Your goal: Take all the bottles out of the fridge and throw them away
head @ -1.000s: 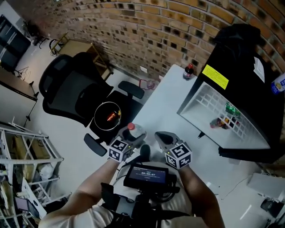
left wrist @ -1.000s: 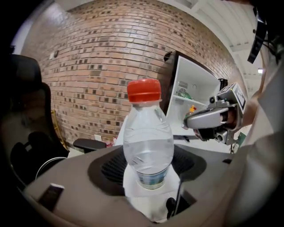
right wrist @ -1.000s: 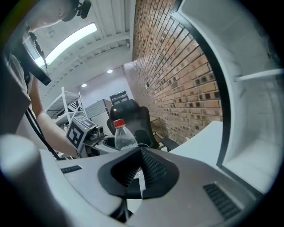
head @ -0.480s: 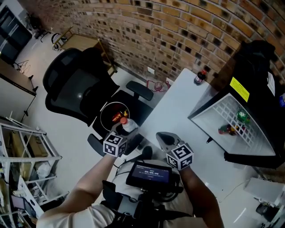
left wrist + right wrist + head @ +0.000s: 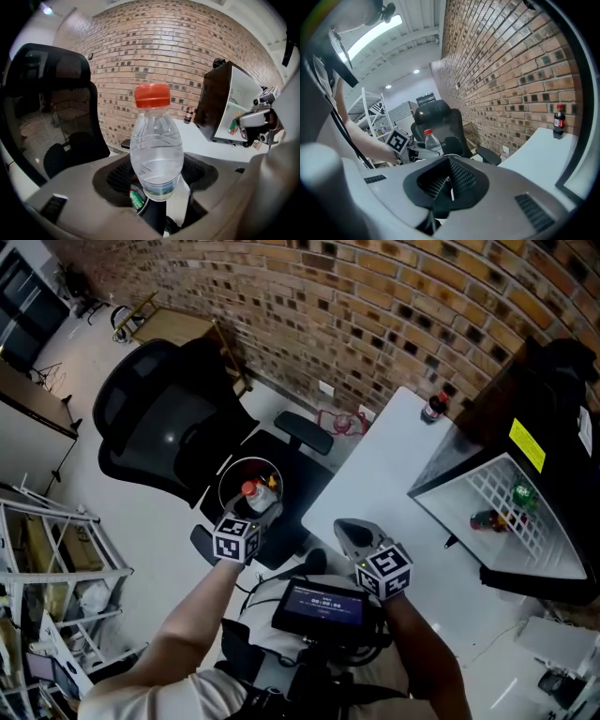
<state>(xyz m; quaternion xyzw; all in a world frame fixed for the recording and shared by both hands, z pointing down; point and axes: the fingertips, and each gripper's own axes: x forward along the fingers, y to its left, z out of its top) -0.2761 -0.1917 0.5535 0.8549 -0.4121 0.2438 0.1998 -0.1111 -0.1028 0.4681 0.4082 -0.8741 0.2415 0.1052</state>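
My left gripper (image 5: 253,514) is shut on a clear plastic bottle (image 5: 254,499) with a red cap, holding it upright over the round silver-rimmed bin (image 5: 228,480) on the floor. In the left gripper view the bottle (image 5: 156,154) fills the middle between the jaws, and a green-labelled item shows in the bin below it. My right gripper (image 5: 349,530) hovers over the near corner of the white table (image 5: 394,465), its jaws closed together with nothing in them (image 5: 449,180). The black fridge (image 5: 553,409) stands open at the right; a green bottle (image 5: 521,493) and a red-labelled one (image 5: 484,519) sit in its white door rack.
A dark cola bottle (image 5: 432,409) stands at the table's far end by the brick wall. A black office chair (image 5: 155,423) sits behind the bin. Metal shelving (image 5: 47,559) stands at the left. A device with a lit screen (image 5: 323,604) hangs at the person's chest.
My left gripper has carried the bottle leftward, off the table's edge, to above the bin. The right gripper has shifted only a little.
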